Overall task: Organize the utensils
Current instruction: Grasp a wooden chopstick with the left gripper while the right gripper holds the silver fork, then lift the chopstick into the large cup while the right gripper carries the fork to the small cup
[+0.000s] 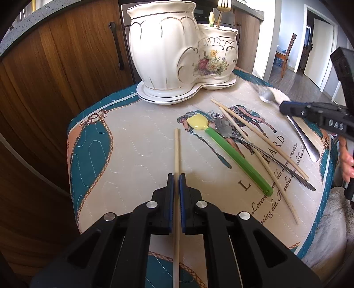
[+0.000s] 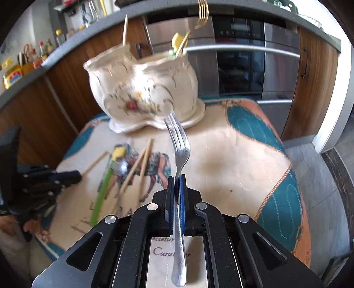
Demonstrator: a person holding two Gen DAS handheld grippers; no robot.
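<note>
My left gripper (image 1: pixel 176 177) is shut on a single wooden chopstick (image 1: pixel 176 150) that points toward the white ceramic two-pot holder (image 1: pixel 168 48). My right gripper (image 2: pixel 177 178) is shut on a silver fork (image 2: pixel 179 144), tines forward and lifted above the cloth, near the holder (image 2: pixel 141 88). In the left wrist view the right gripper (image 1: pixel 285 108) is at the right edge. On the cloth lie a yellow-green spatula (image 1: pixel 234 155), a flower-headed silver spoon (image 1: pixel 254 150) and two more chopsticks (image 1: pixel 258 137). A gold fork (image 2: pixel 200 15) and a chopstick (image 2: pixel 125 28) stand in the holder.
The patterned cloth (image 1: pixel 132 155) covers a small round table. Wooden cabinets (image 1: pixel 55 66) stand behind to the left, a steel oven (image 2: pixel 241 59) behind. A grey towel (image 1: pixel 331 232) lies off the right edge. My left gripper shows at the left of the right wrist view (image 2: pixel 66 176).
</note>
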